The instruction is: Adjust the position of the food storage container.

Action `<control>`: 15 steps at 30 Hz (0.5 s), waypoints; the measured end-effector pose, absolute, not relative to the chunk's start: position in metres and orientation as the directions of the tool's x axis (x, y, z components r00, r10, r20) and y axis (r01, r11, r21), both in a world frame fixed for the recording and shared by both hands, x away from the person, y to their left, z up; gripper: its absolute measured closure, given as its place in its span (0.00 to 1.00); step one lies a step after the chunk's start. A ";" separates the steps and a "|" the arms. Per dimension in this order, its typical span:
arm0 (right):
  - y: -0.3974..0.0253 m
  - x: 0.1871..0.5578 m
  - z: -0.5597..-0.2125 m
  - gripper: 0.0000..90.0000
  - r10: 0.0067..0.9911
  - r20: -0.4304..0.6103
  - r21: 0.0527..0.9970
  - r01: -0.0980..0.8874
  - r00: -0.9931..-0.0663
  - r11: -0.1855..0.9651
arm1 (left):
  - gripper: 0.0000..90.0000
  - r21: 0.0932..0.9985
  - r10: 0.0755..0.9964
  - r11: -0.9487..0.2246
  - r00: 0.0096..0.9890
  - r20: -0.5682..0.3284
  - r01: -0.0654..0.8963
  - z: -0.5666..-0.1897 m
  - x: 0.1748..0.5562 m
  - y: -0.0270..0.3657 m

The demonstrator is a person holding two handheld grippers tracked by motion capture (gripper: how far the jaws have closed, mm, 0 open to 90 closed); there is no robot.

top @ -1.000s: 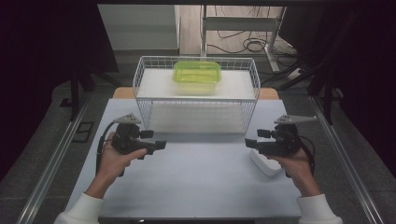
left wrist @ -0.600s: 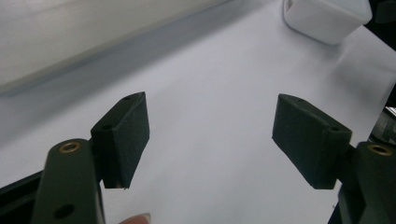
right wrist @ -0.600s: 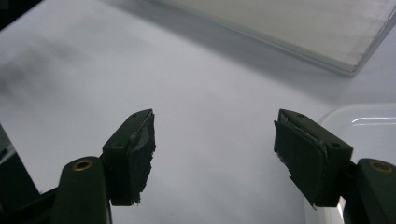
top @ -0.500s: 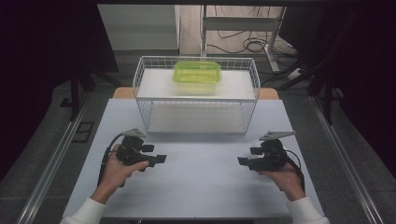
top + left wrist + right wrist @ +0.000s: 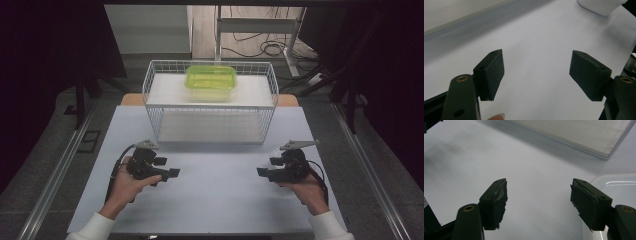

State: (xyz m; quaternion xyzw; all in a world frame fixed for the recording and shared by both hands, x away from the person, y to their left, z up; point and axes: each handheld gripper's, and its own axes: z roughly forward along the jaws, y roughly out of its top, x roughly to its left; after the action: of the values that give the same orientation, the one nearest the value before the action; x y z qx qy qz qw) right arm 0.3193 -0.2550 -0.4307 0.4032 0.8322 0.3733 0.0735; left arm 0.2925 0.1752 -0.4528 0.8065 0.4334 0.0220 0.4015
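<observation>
Near the front-left corner of the wire basket (image 5: pixel 210 102), the left hand-held gripper (image 5: pixel 172 173) is held low over the white worktop (image 5: pixel 215 200), its jaws spread wide with nothing between them; the left gripper view confirms bare worktop between the two pads (image 5: pixel 492 72). Inside the basket, on its raised white shelf and toward the back, sits the green container (image 5: pixel 210 80), well apart from both tools and enclosed by the wire walls. On the basket's front-right side, the right hand-held gripper (image 5: pixel 261 172) likewise hovers wide open and empty, and a white tray (image 5: pixel 614 187) lies just beside its right-hand pad in the right gripper view. Risk, as judged: any reach toward the container from this low position would meet the basket's front wall or rim, so a jaw could snag in the mesh and shift the basket; the right tool could also nudge the tray at its side, since the two are so close. Compared with the frame one second ago, both hands have drawn back from the basket toward the person's edge of the worktop, while basket and container are unmoved.
</observation>
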 end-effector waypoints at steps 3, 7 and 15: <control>-0.253 0.325 -0.429 0.34 0.729 0.182 0.679 0.621 -0.660 0.392 | 0.30 0.666 0.717 -0.302 0.622 -0.313 0.683 -0.454 0.292 0.177; -0.255 0.329 -0.426 0.34 0.736 0.183 0.681 0.624 -0.652 0.383 | 0.30 0.660 0.726 -0.289 0.608 -0.322 0.694 -0.456 0.293 0.182; -0.269 0.339 -0.423 0.37 0.760 0.184 0.676 0.642 -0.623 0.363 | 0.30 0.657 0.726 -0.281 0.603 -0.332 0.700 -0.455 0.289 0.181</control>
State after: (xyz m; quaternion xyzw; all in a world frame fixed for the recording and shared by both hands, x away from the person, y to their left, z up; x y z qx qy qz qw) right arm 0.3395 -0.2687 -0.4230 0.4265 0.8217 0.3696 0.0800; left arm 0.2886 0.1809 -0.4552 0.8001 0.4454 0.0160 0.4014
